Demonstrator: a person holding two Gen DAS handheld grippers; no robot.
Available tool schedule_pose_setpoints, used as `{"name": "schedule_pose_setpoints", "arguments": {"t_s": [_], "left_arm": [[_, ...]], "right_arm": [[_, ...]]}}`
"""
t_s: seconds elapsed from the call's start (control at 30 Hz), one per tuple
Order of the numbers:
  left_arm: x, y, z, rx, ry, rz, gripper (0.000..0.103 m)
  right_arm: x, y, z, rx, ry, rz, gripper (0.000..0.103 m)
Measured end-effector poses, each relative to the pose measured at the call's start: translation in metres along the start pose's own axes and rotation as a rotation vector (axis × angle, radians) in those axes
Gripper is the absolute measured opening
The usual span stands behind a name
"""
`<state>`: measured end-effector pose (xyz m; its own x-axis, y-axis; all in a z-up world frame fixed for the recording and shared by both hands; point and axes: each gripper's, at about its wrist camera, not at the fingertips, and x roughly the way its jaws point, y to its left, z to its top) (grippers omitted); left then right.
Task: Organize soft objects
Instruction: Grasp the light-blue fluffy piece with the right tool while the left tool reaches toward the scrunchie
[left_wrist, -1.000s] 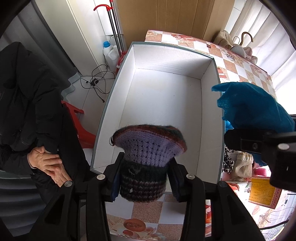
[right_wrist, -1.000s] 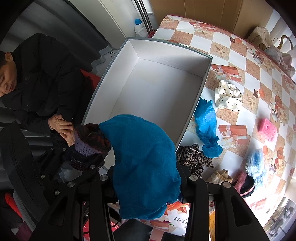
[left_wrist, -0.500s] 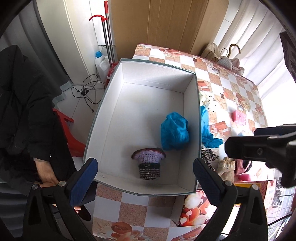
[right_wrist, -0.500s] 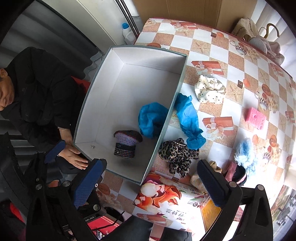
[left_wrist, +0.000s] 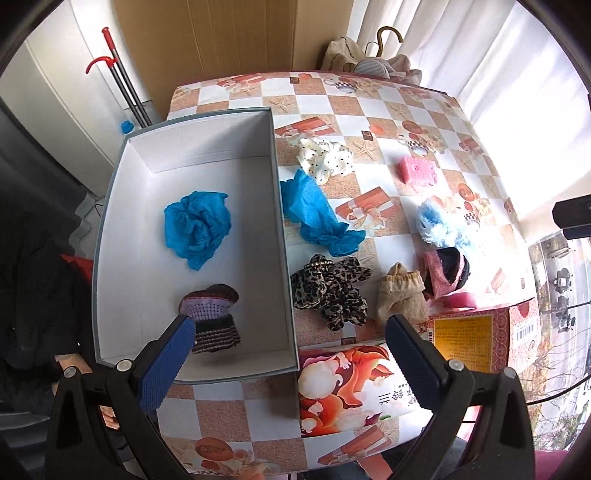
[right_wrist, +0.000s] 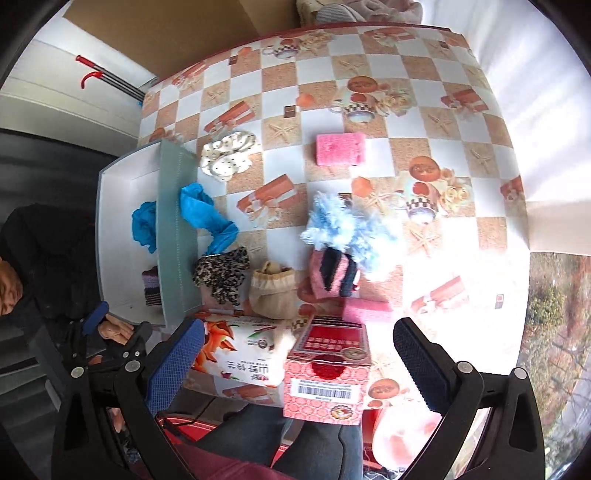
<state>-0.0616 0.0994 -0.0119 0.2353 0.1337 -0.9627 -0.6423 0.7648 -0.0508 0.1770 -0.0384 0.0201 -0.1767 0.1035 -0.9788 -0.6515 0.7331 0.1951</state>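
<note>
A white open box (left_wrist: 207, 144) stands on the left of the checkered table. Inside it lie a crumpled blue cloth (left_wrist: 197, 229) and a purple knitted hat (left_wrist: 212, 317). My left gripper (left_wrist: 290, 328) hangs open and empty above the box's near right corner. To the box's right lie another blue cloth (left_wrist: 314, 218), a leopard-print scrunchie (left_wrist: 330, 291), a beige sock (left_wrist: 400, 295), a pink-and-black piece (left_wrist: 445, 271), a pale blue fluffy piece (left_wrist: 441, 225), a pink sponge (left_wrist: 415, 170) and a dotted white cloth (left_wrist: 325, 158). My right gripper (right_wrist: 299, 328) is open and empty above the cartons, near the sock (right_wrist: 273, 291).
Printed cartons (right_wrist: 325, 369) stand at the table's front edge. A person in black (right_wrist: 44, 258) sits left of the box. Red-handled poles (left_wrist: 118, 77) lean on the wall behind. A bag with a hook handle (left_wrist: 369, 59) sits at the far edge, and curtains hang at the right.
Both grippers opened and let go: the knitted hat and the blue cloth dropped into the box. Both grippers then swung right, and the right one went farther over the table.
</note>
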Motion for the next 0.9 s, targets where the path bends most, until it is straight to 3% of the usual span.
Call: {"name": "schedule_pose_setpoints", "arguments": {"t_s": [0.13, 0.23, 0.43, 0.6, 0.9], "left_arm": [[0.005, -0.025, 0.009, 0.044, 0.023, 0.009, 0.103], [0.008, -0.039, 0.02, 0.086, 0.028, 0.057, 0.103], [0.023, -0.055, 0.058, 0.105, 0.033, 0.125, 0.103], [0.047, -0.067, 0.1, 0.087, 0.036, 0.173, 0.103], [0.13, -0.098, 0.177, 0.182, 0.037, 0.273, 0.103]], "right_arm": [[0.033, -0.049, 0.014, 0.057, 0.042, -0.028, 0.103], [0.064, -0.062, 0.027, 0.034, 0.084, -0.037, 0.103], [0.121, -0.041, 0.06, -0.101, 0.134, -0.028, 0.103], [0.156, -0.017, 0.079, -0.228, 0.126, -0.052, 0.103], [0.187, -0.019, 0.078, -0.335, 0.11, -0.163, 0.103]]}}
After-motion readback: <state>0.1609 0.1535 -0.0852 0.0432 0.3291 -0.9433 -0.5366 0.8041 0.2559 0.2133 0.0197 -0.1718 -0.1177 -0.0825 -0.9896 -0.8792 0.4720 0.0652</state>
